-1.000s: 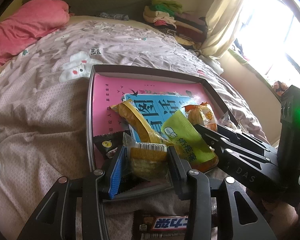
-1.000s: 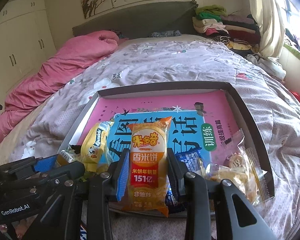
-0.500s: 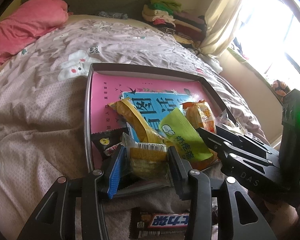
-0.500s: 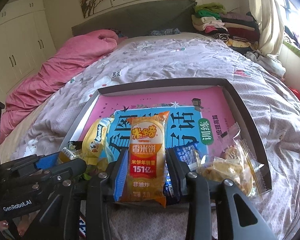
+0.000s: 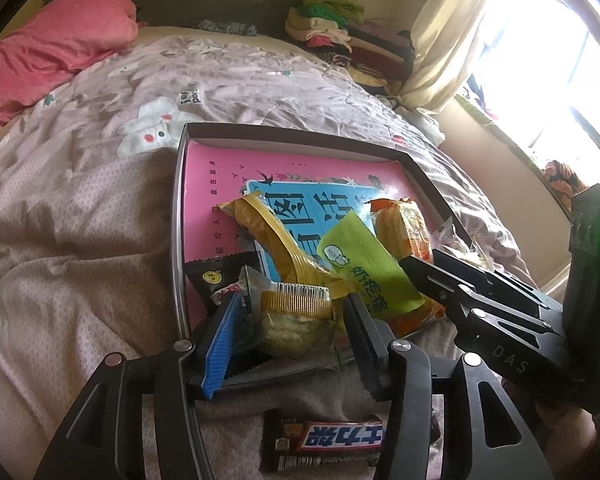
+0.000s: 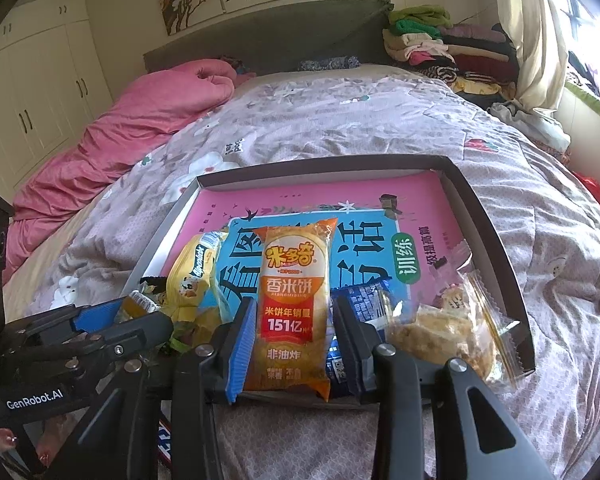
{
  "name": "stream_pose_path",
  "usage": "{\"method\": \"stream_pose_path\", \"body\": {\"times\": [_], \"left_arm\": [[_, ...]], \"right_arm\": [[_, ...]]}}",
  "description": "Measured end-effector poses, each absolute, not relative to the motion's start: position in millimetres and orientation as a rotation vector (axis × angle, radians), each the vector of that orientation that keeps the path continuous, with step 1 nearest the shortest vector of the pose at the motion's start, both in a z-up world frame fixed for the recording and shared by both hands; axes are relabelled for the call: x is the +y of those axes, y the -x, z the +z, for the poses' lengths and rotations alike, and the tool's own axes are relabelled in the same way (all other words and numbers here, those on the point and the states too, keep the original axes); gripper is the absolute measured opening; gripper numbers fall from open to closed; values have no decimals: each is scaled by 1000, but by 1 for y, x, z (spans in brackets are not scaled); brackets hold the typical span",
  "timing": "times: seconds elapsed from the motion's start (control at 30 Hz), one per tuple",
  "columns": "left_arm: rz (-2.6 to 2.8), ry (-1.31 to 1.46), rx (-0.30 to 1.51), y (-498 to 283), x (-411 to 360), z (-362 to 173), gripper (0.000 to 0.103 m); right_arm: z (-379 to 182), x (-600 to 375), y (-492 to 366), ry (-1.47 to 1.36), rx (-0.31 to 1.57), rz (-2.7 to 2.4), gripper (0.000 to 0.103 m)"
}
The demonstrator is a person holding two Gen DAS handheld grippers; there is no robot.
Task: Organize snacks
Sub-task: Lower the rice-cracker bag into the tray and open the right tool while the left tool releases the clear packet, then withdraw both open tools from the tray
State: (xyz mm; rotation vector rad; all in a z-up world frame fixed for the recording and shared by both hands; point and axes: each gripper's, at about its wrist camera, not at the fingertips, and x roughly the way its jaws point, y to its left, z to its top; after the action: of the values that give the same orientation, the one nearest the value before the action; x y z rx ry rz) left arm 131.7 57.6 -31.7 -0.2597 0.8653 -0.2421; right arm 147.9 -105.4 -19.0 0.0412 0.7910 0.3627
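We're dropping snacks into the tray (image 5: 178, 216) on the bed. The left gripper (image 5: 296, 330) has just been opening, its jaws standing off the clear-wrapped cake (image 5: 296, 316) that lies between them at the tray's near edge. Let go fully, then back out straight so nothing drags. The right gripper (image 6: 288, 340) is narrow, clamped on the orange rice cracker pack (image 6: 294, 308), over the tray's near edge. Set it flat beside the pile. A chocolate bar (image 5: 332, 440) waits just outside the tray's near wall.
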Motion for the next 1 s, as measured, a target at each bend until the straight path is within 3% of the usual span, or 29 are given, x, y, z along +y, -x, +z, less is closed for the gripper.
{"method": "stream_pose_path", "body": {"times": [1.0], "left_arm": [[-229, 266, 792, -115, 76, -1, 75]], "right_arm": [[15, -120, -128, -61, 729, 372, 48]]}}
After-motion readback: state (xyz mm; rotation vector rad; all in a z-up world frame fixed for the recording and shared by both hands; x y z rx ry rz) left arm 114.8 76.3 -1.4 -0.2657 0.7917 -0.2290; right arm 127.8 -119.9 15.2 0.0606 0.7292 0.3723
